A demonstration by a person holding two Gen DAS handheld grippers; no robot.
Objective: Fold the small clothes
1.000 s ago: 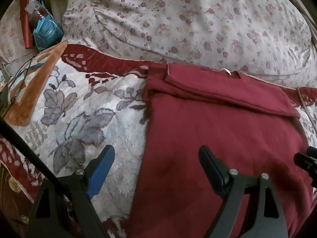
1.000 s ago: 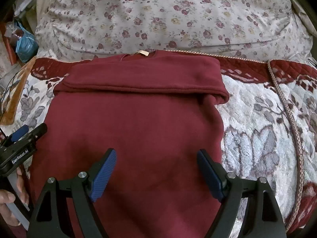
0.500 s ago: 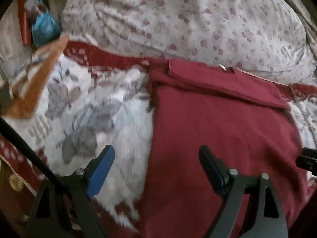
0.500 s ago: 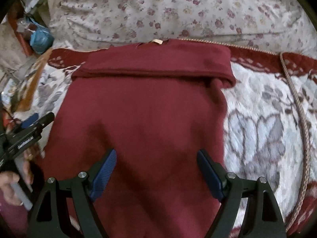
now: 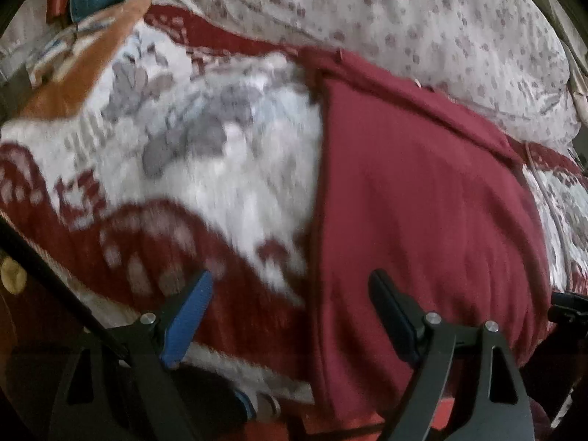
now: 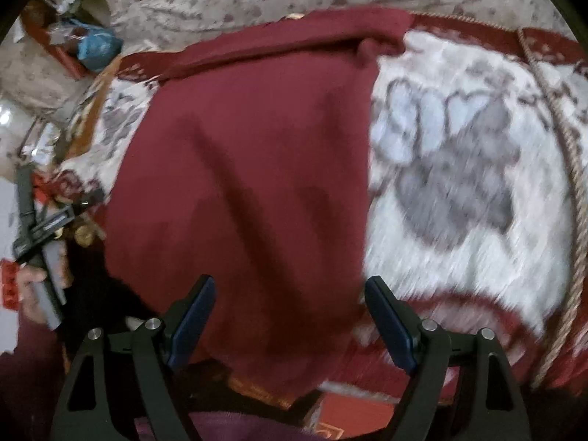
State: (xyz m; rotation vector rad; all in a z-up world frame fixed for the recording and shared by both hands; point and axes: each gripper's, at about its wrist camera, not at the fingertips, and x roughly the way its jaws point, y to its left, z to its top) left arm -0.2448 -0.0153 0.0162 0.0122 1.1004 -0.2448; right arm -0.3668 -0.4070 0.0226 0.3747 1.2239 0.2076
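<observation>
A dark red garment (image 5: 422, 202) lies flat on a floral blanket (image 5: 228, 169), its top part folded down as a band near the far end (image 6: 294, 36). Its near hem hangs over the blanket's front edge (image 6: 279, 349). My left gripper (image 5: 290, 316) is open and empty, above the garment's left edge near the hem. My right gripper (image 6: 290, 316) is open and empty, above the garment's lower right part. The left gripper also shows at the left of the right wrist view (image 6: 47, 220), in a hand.
A flower-print duvet (image 5: 404, 11) is bunched behind the garment. A blue bag (image 6: 95, 46) and clutter lie at the far left. A braided cord (image 6: 573, 183) runs along the blanket's right side. The bed's front edge (image 6: 367, 386) is just below the grippers.
Both grippers have pulled back toward the garment's near hem and the bed's front edge; the folded band now looks farther away. Both stay open. The garment has not moved.
</observation>
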